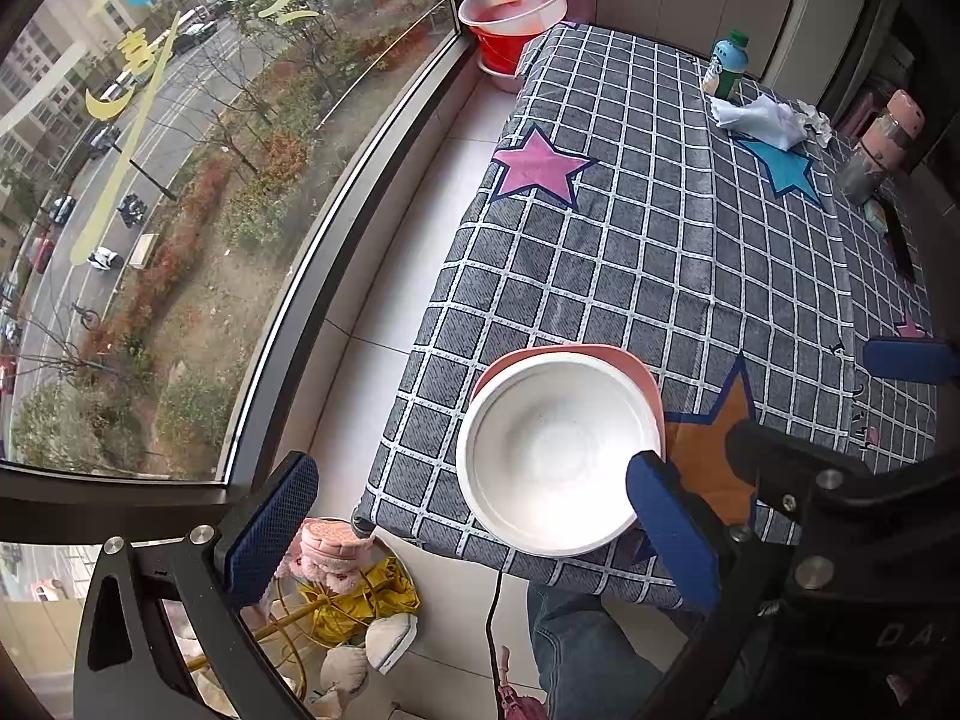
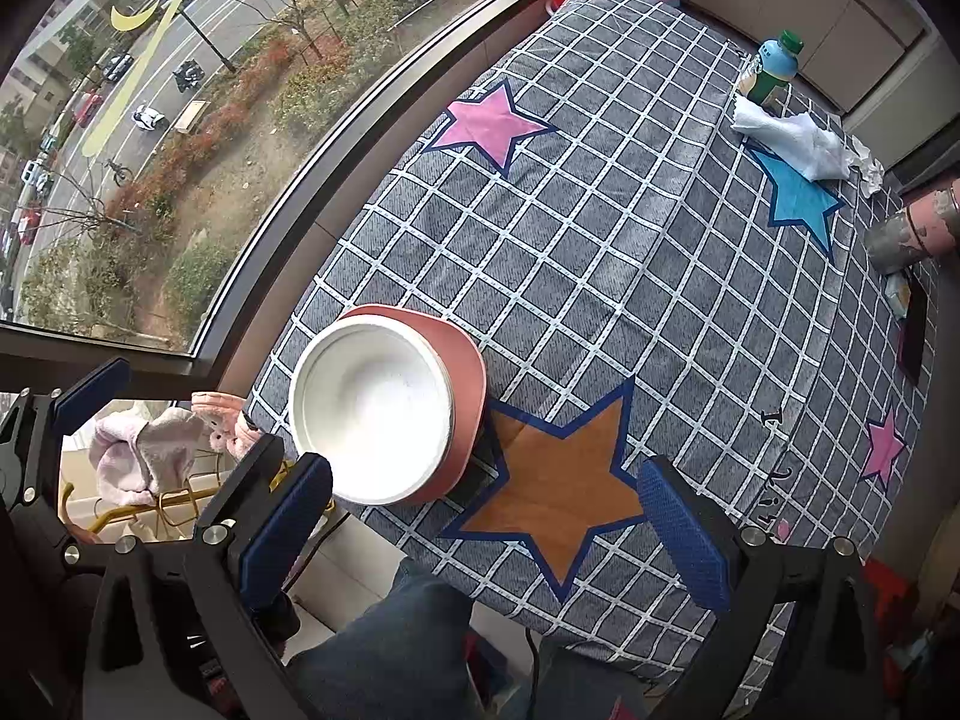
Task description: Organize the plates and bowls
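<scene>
A white bowl (image 1: 555, 450) sits on a pink plate (image 1: 636, 375) near the front left corner of the table, beside an orange star on the cloth. The bowl (image 2: 369, 405) and plate (image 2: 465, 384) also show in the right wrist view. My left gripper (image 1: 474, 510) is open and empty above that corner, its right finger over the bowl's rim. My right gripper (image 2: 486, 528) is open and empty, raised above the orange star (image 2: 552, 480), to the right of the bowl.
A checked cloth (image 1: 660, 252) covers the table. At the back stand a green-capped bottle (image 1: 726, 63), crumpled tissue (image 1: 762, 120) and a pink flask (image 1: 882, 144). Red and white basins (image 1: 513, 12) sit by the window. A basket of plush toys (image 1: 336, 588) is on the floor.
</scene>
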Available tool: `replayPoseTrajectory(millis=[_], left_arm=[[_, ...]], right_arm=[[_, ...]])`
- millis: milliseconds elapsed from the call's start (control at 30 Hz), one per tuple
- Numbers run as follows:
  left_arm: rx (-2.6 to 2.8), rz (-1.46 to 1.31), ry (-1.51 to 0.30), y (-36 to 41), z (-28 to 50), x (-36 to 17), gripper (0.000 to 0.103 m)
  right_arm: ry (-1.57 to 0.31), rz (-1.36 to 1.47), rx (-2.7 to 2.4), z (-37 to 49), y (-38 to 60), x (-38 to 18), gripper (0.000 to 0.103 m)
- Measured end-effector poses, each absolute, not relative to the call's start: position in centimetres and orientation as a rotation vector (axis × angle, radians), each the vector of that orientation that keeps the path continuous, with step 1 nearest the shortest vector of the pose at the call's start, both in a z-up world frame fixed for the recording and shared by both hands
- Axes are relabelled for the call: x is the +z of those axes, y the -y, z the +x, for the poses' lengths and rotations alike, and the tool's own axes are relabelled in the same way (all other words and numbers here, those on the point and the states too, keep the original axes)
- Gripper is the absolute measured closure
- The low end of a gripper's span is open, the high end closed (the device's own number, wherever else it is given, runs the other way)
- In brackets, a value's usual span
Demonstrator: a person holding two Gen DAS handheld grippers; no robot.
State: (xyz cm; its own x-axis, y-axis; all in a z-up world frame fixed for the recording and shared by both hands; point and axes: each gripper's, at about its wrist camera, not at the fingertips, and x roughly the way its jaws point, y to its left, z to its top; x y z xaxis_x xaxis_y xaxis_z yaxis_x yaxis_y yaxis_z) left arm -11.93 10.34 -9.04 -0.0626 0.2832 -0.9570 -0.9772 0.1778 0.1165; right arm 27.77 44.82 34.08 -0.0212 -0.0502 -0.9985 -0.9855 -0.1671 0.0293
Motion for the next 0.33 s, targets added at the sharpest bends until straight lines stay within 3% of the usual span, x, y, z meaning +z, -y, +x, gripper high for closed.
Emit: replayPoseTrajectory(millis=[333], left_arm=[[1.132, -0.852, -1.105, -11.3, -12.4, -9.3, 0.0]], right_arm=[[-1.238, -1.296, 1.304, 27.0, -43.3, 33.9, 0.001]])
